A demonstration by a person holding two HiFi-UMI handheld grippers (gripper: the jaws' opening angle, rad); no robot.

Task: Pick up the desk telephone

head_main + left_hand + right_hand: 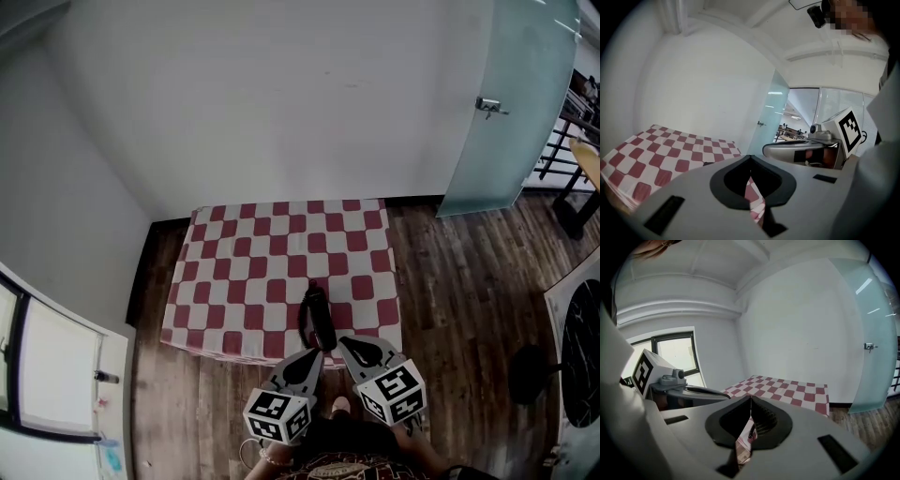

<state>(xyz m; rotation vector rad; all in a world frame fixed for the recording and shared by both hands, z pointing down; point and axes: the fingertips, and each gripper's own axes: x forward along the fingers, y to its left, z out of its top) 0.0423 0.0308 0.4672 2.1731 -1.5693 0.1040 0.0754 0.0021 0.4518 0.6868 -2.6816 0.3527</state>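
The desk telephone (317, 317) is a black, elongated shape lying near the front edge of a low table with a red-and-white checked cloth (253, 253). Both grippers hover just in front of that edge, below the telephone and apart from it. My left gripper (312, 355) points up and right toward it, and my right gripper (345, 344) points up and left. In the left gripper view the left gripper (750, 157) has its jaw tips meeting, with nothing between them. In the right gripper view the right gripper (751, 397) is likewise shut and empty.
A white wall stands behind the table. A frosted glass door (511, 103) is at the back right. Dark wooden floor (469, 281) runs to the table's right, with a black round stand (530, 375) on it. A window (56, 375) is at the left.
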